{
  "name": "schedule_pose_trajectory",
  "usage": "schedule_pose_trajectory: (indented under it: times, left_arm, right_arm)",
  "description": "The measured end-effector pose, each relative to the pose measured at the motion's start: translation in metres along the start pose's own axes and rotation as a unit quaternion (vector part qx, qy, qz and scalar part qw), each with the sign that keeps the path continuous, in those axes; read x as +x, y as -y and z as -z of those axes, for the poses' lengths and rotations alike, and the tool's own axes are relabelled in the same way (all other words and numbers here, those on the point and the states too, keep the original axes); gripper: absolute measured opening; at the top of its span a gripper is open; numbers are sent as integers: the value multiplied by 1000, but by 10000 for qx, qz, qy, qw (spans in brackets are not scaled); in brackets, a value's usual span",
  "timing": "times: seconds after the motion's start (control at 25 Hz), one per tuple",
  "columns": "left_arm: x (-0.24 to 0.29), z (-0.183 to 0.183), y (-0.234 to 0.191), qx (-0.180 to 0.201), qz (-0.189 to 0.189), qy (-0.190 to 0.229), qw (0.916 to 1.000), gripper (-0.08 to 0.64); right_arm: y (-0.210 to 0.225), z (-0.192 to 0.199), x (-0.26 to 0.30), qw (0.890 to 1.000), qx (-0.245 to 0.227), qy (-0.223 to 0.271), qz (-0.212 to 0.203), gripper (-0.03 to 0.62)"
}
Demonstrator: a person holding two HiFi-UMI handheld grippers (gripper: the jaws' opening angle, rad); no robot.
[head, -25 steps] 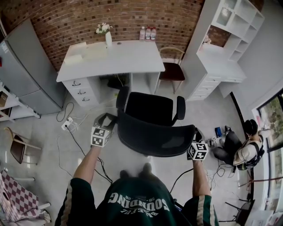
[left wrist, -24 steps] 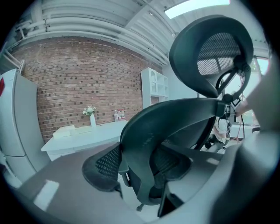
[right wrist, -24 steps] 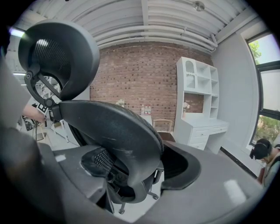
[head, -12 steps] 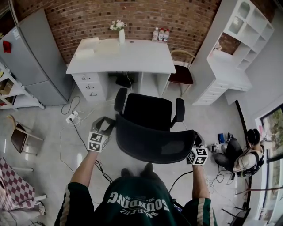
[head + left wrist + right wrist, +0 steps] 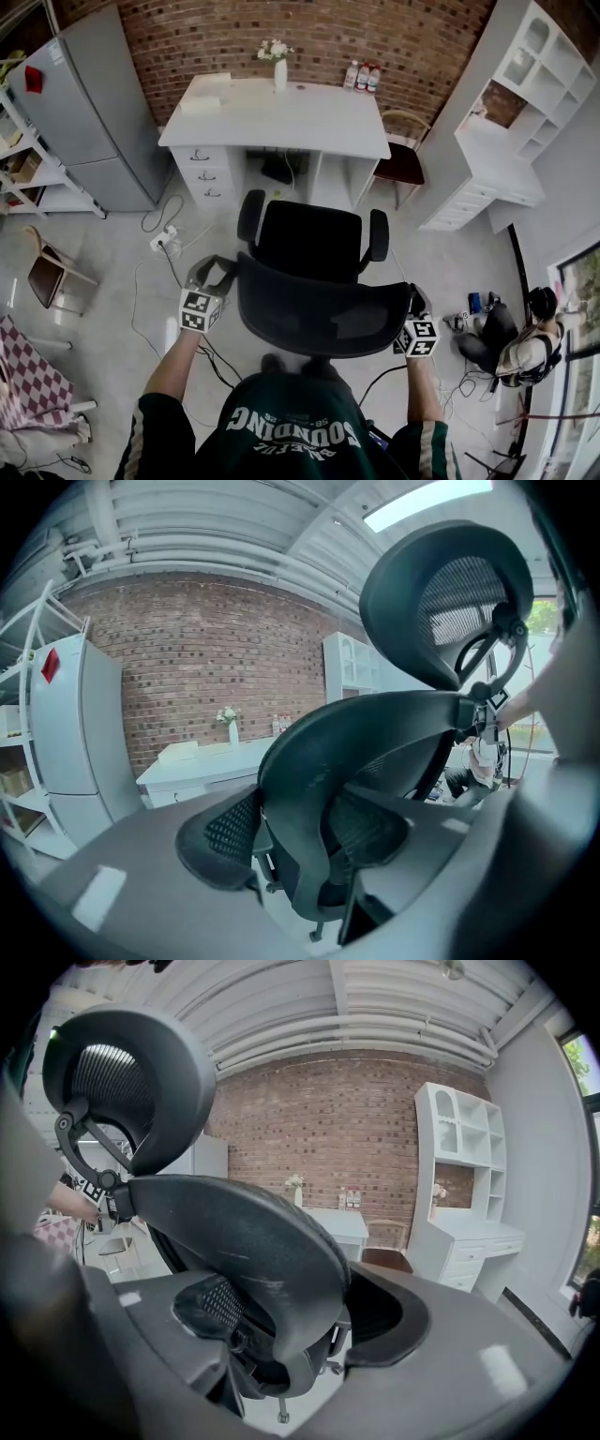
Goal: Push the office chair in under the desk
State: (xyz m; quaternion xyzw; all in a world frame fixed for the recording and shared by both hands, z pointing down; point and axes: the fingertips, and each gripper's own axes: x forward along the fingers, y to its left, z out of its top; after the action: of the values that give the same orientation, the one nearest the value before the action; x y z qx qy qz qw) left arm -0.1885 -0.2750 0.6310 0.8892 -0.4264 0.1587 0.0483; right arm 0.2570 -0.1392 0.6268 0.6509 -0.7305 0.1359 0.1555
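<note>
A black mesh office chair stands on the floor in front of a white desk, its seat facing the gap between the drawers and the right leg panel. My left gripper is shut on the left edge of the backrest, and my right gripper is shut on its right edge. In the left gripper view the backrest rim fills the gap between the jaws. In the right gripper view the rim also sits between the jaws, with the headrest above.
A grey fridge stands left of the desk; a wooden chair and white shelving stand to its right. A power strip with cables lies on the floor at the left. A person sits at the far right.
The chair has rolled forward toward the desk with both grippers still on its backrest. The desk now lies closer in the head view.
</note>
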Motion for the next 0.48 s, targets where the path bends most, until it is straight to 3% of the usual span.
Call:
schedule_pose_trajectory:
  times: [0.48]
  left_arm:
    - [-48,18,-34,-104,-249,-115,9996,233]
  right_arm:
    - [-53,-6,6,9997,-86,8,-214,313]
